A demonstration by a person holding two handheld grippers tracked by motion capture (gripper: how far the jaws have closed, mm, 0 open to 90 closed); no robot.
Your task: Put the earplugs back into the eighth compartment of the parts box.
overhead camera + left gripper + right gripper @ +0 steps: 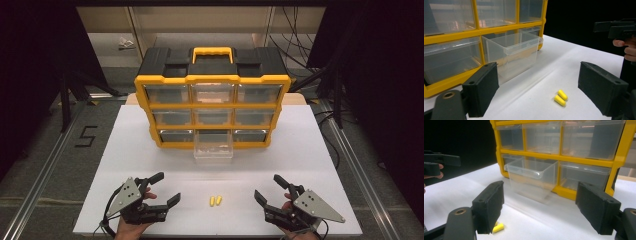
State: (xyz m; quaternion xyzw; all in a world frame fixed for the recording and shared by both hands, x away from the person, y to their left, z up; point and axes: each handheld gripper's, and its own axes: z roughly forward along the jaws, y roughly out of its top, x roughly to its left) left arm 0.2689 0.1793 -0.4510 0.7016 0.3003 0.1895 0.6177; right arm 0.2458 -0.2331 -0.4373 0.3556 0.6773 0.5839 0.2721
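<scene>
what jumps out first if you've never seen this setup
The yellow-and-black plastic drawer cabinet stands at the back middle of the white table, its clear bottom-middle drawer pulled out. Two small yellow capsule-shaped pieces lie side by side near the front edge, between the open left gripper and open right gripper.

Each hand holds a black gripper: the left gripper (162, 189) and the right gripper (268, 189) both carry a grey three-cornered plate dotted with small dark screws. The jaws are thick, flat black blocks with round holes. Black cable trails from each.
</scene>
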